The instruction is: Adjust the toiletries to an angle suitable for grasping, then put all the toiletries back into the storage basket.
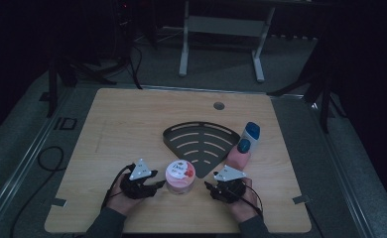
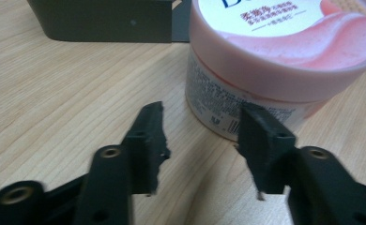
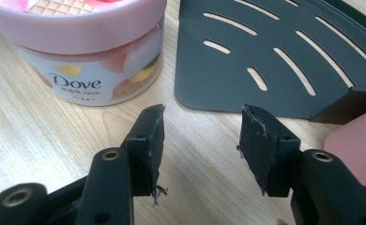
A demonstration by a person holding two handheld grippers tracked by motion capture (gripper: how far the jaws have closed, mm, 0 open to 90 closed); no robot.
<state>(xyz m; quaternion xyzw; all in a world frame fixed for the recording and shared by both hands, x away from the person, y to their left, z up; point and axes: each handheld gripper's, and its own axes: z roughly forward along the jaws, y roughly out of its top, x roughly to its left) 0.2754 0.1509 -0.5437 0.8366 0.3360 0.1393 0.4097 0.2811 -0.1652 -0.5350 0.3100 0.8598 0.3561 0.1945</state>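
Pink jar standing upright on the table, lid up, axis vertical, label facing the person, just in front of the black corner shelf. Left gripper beside the jar, jaws partly open, nothing between them. Right gripper likewise half open, empty. Pink bottle lying beyond the shelf's right edge.

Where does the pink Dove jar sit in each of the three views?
High view: the pink Dove jar stands low centre, between the two grippers.
Left gripper view: upper right, just beyond the jaws.
Right gripper view: upper left, label facing the camera.
Shared landmark: the black slotted tray, beside the jar in all three.
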